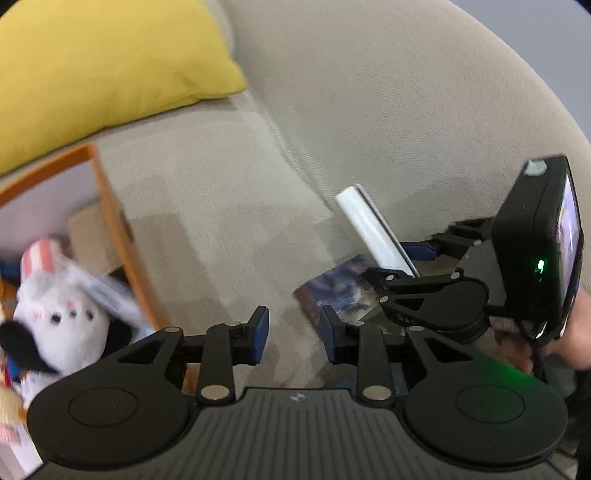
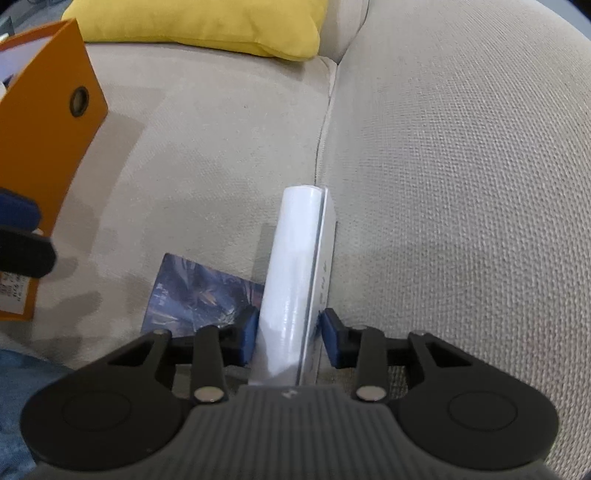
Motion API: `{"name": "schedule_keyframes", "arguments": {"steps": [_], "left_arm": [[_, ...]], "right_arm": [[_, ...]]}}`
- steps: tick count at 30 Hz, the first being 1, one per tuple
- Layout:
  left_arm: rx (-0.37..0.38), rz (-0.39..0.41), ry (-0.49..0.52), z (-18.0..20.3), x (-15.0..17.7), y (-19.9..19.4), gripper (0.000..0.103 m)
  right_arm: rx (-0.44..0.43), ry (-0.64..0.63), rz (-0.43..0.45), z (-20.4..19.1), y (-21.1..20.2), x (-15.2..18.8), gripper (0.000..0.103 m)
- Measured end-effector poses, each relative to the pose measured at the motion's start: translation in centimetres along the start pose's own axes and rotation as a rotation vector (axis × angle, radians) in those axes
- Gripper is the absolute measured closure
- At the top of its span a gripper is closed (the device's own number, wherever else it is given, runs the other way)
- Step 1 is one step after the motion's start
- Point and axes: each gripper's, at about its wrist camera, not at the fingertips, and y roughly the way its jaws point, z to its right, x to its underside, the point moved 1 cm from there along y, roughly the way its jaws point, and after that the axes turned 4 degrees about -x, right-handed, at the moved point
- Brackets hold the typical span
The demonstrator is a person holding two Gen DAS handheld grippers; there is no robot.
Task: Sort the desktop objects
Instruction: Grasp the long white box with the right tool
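Note:
My right gripper [image 2: 289,334] is shut on a white book [image 2: 295,273], held spine-up and tilted above the beige sofa seat [image 2: 207,155]; the book also shows in the left wrist view [image 1: 373,229]. A dark blue illustrated book [image 2: 195,295] lies flat on the seat under it, also seen in the left wrist view [image 1: 340,288]. My left gripper [image 1: 295,334] is open and empty, just left of the right gripper [image 1: 413,291]. An orange box [image 1: 110,229] at the left holds a white plush toy [image 1: 59,321].
A yellow cushion [image 1: 103,62] lies at the back left of the sofa, also in the right wrist view [image 2: 207,22]. The sofa backrest [image 2: 461,184] rises on the right. The orange box [image 2: 44,140] stands at the left. Blue jeans [image 2: 18,391] show at the lower left.

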Motion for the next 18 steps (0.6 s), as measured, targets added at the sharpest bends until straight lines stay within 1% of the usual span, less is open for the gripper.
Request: {"name": "schedule_keyframes", "arguments": {"steps": [3,5,6,9,12,13,15,18], "left_arm": [[-0.002,0.001,0.069,1.0,-0.4,0.3,0.064],[-0.018,0.007,0.121,1.9,-0.5,0.7,0.052],[-0.023,0.008,0.143,2.2,-0.6,0.9,0.05],[-0.028,-0.004,0.216,3.3,-0.9,1.8,0.049],[-0.03,-0.025,0.284,4.3,-1.3,3.0,0.042],[-0.033,-0.033,0.309,4.5,-1.4,3.4,0.04],[-0.045,-0.053,0.352,5.0,-1.6,4.5,0.039],[-0.051,-0.084,0.418,5.8,-2.1,6.0,0.034]], "right_arm": [[-0.049,0.028,0.006,1.0,-1.1,0.0,0.071],[-0.078,0.047,0.02,1.8,-2.2,0.1,0.072],[-0.09,0.058,0.032,2.1,-2.7,0.2,0.072],[-0.12,0.092,0.073,3.4,-4.6,0.3,0.072],[-0.167,0.131,0.12,4.4,-6.3,0.5,0.072],[-0.178,0.144,0.132,4.8,-6.7,0.5,0.072],[-0.199,0.167,0.147,5.5,-6.9,0.5,0.072],[-0.252,0.204,0.156,6.1,-7.1,0.5,0.072]]}}
